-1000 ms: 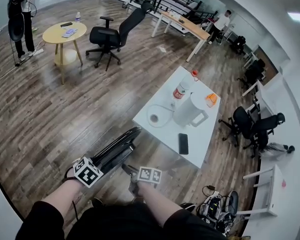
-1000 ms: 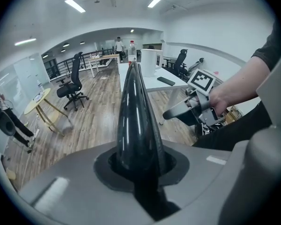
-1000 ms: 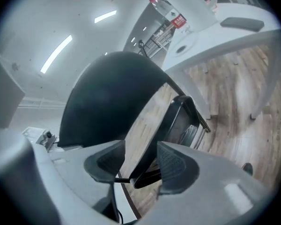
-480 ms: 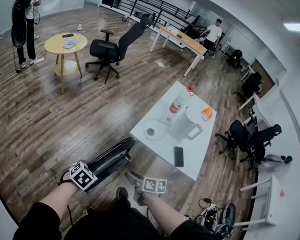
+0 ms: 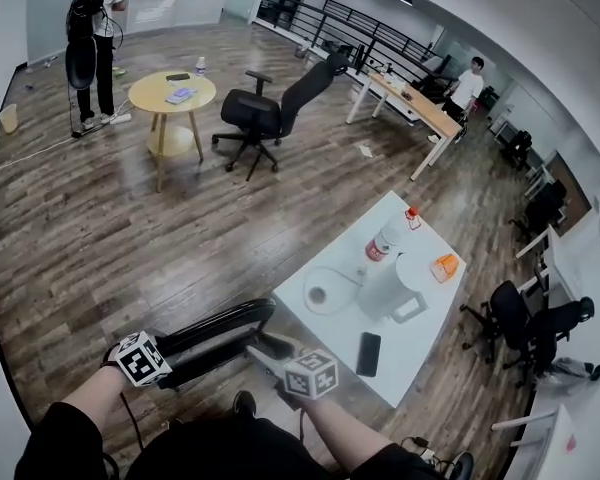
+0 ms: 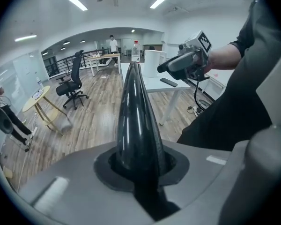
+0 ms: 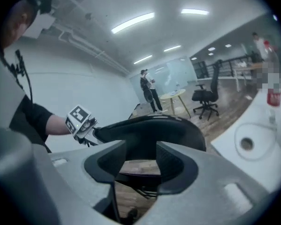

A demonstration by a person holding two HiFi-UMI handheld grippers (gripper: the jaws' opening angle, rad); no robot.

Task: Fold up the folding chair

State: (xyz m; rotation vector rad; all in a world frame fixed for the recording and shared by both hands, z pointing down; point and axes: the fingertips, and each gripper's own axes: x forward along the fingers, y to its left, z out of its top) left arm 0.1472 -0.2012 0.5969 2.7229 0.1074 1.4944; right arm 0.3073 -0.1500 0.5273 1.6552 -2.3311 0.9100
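The black folding chair (image 5: pixel 215 330) lies folded flat and hangs low in front of me, above the wood floor. My left gripper (image 5: pixel 168 356) is shut on its left end; in the left gripper view a glossy black frame tube (image 6: pixel 136 121) rises from between the closed jaws. My right gripper (image 5: pixel 265 352) is at the chair's right end. In the right gripper view the jaws (image 7: pixel 140 161) close round the chair's dark edge (image 7: pixel 150 128), and the left gripper (image 7: pixel 91 128) shows beyond it. The right gripper (image 6: pixel 166 68) also appears in the left gripper view.
A white table (image 5: pixel 420 358) stands close to the right with a white jug (image 5: pixel 385 288), a tape roll (image 5: pixel 318 295), a bottle (image 5: pixel 385 240) and a phone (image 5: pixel 368 353). Farther off are a round yellow table (image 5: pixel 170 93), an office chair (image 5: pixel 270 108) and a standing person (image 5: pixel 92 38).
My right gripper has risen and rolled, taking the chair's right end up with it. The chair now lies more level across the view. My left gripper has hardly moved.
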